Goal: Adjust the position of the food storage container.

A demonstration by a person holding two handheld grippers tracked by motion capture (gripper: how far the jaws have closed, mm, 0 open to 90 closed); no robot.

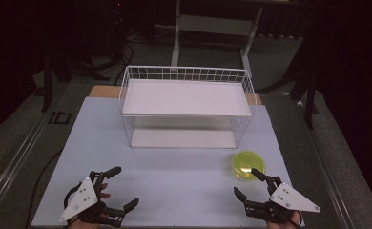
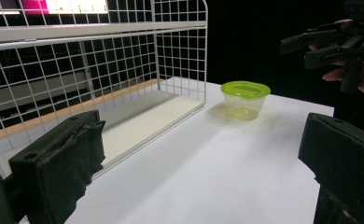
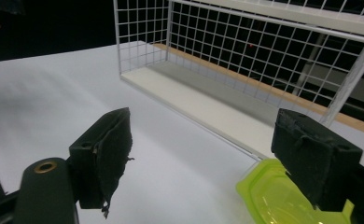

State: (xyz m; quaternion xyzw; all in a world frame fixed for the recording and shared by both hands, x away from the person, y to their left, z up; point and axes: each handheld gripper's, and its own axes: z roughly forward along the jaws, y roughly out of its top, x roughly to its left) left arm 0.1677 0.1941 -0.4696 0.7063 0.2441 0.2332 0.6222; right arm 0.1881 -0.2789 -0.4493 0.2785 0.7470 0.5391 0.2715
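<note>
Your right gripper [image 1: 252,183], jaws apart, sits just beside the small clear plastic tub with the lime-green lid [image 1: 249,165]; your left gripper [image 1: 118,187], also spread, lies well apart.

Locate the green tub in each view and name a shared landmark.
High view: the tub sits right of centre on the table, just beyond the right tongs.
Left gripper view: upper middle-right, past the rack's corner.
Right gripper view: bottom right, under the right jaw.
Shared landmark: the white wire rack.
</note>
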